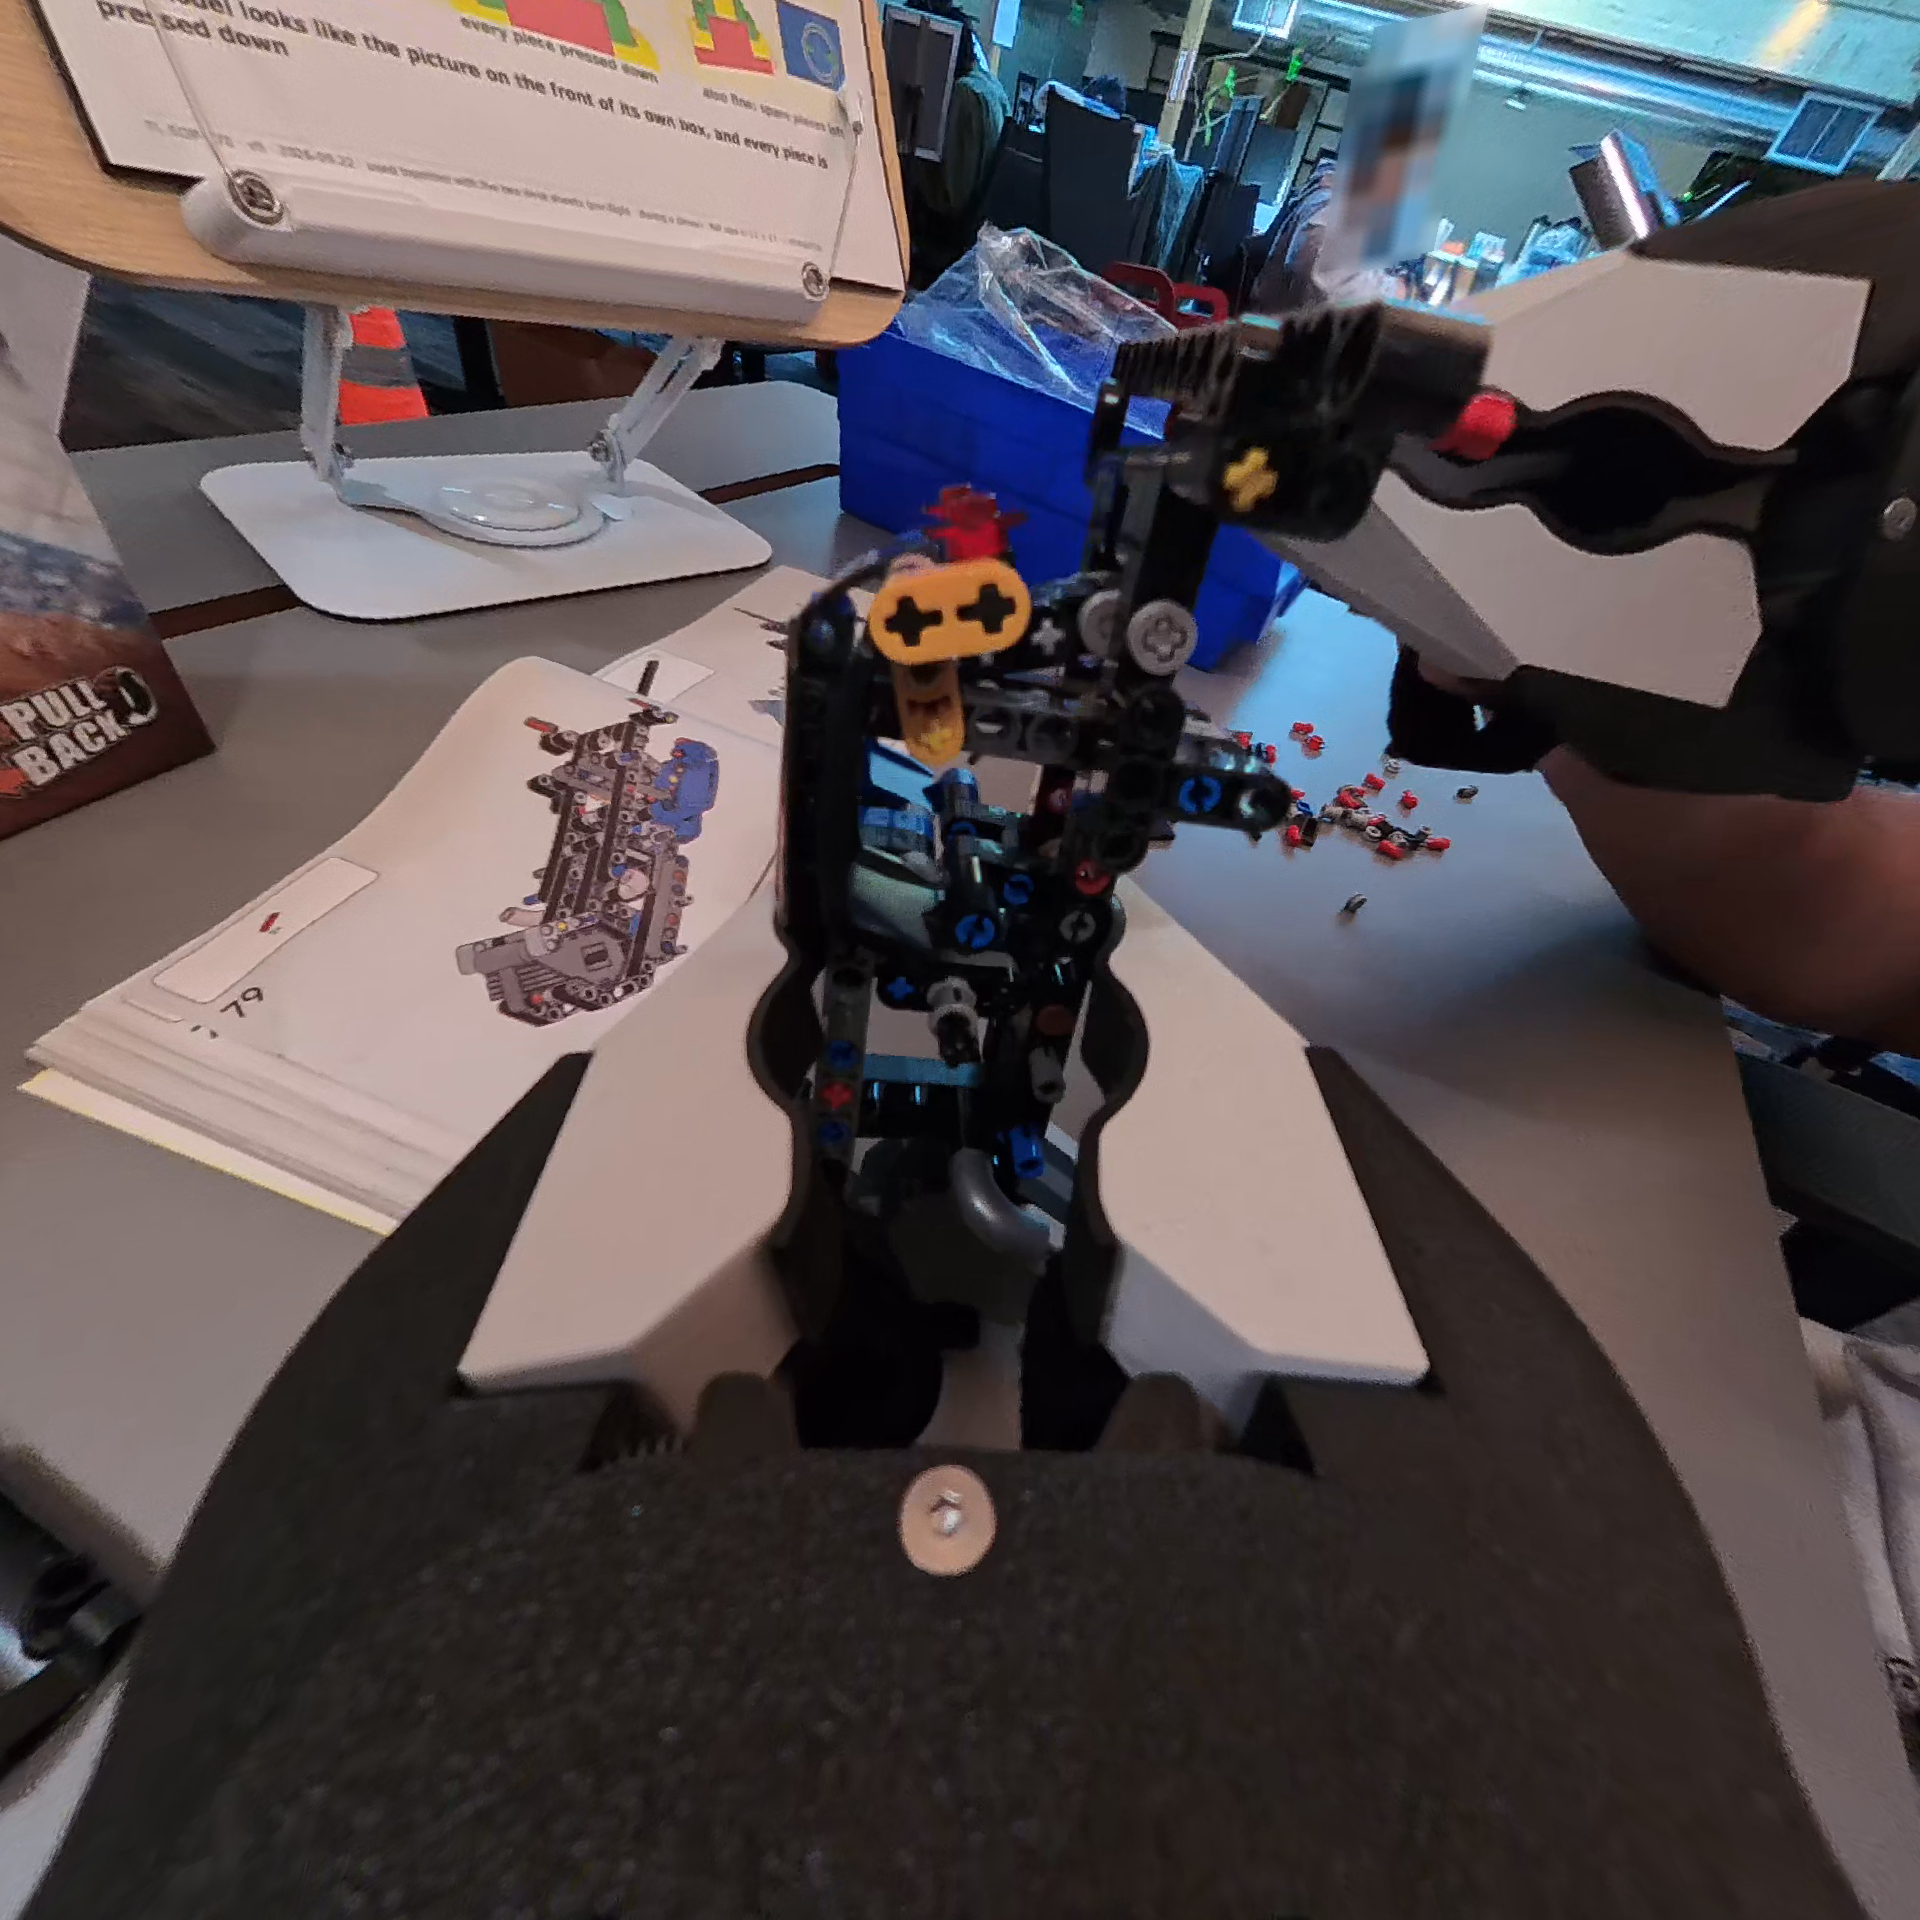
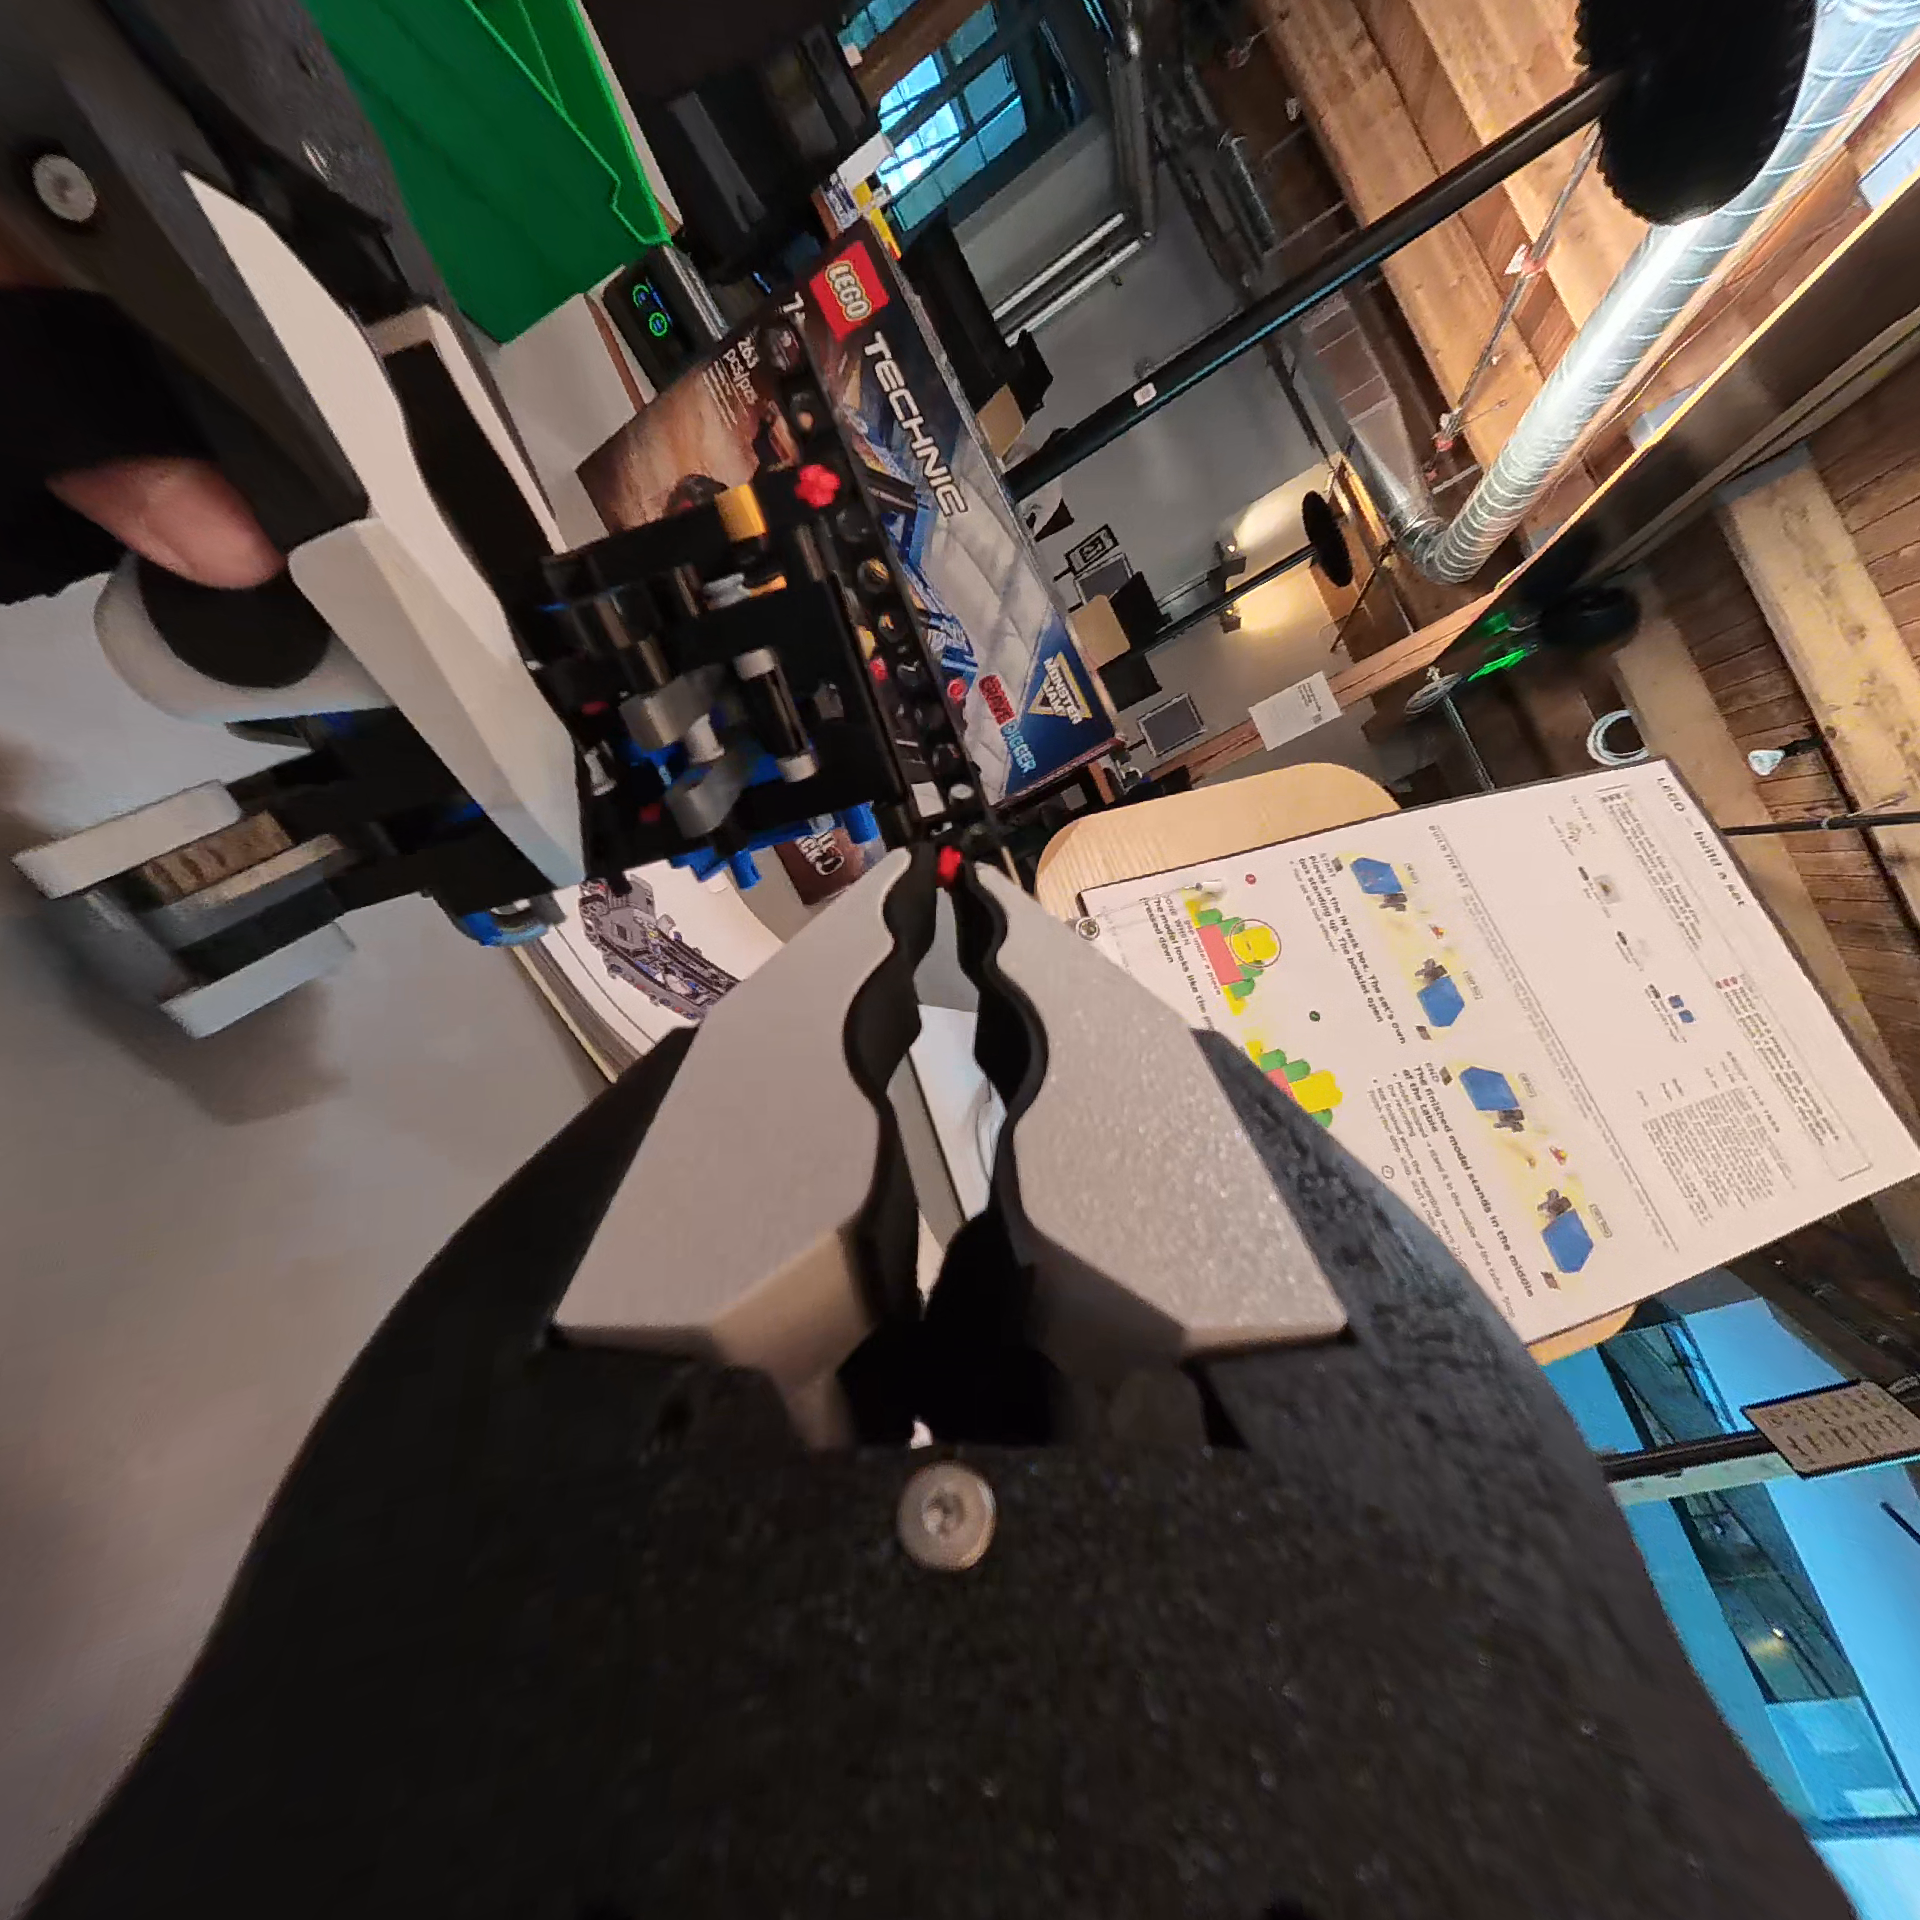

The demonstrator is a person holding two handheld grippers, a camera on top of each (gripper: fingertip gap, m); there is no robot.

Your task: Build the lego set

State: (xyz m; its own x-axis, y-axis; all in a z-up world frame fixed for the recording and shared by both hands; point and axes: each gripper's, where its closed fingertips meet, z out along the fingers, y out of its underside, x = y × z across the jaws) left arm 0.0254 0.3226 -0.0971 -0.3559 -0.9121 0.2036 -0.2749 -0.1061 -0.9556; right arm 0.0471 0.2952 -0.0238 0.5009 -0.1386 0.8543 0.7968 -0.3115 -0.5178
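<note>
The Lego Technic model (image 1: 977,831), a half-built frame of black beams with blue pins, grey connectors and an orange two-hole piece near its top, stands upright above the bench (image 1: 1455,987), clamped between the fingers of the left claw (image 1: 940,1039). In the right wrist view the same model (image 2: 717,665) juts sideways out of that claw's pale fingers (image 2: 457,644).

The right claw (image 1: 1496,436) comes in from the right at the model's upper end, nearly closed on a small red pin (image 1: 1481,421). In its own view the right claw (image 2: 948,868) pinches the red pin (image 2: 948,862) at the very fingertips, right against the edge of the model; whether the pin is already seated in a hole is hard to judge through the blur.

An open instruction booklet (image 1: 416,914) lies on the bench to the left of the model, showing a drawing of the build. Behind it a white stand (image 1: 488,520) carries a printed sheet (image 1: 499,125). A blue bin (image 1: 997,447) with a clear plastic bag sits farther back, and loose red and black pins (image 1: 1361,810) are scattered on the bench to the right. The set's box (image 2: 935,499) stands behind the model in the right wrist view.
</note>
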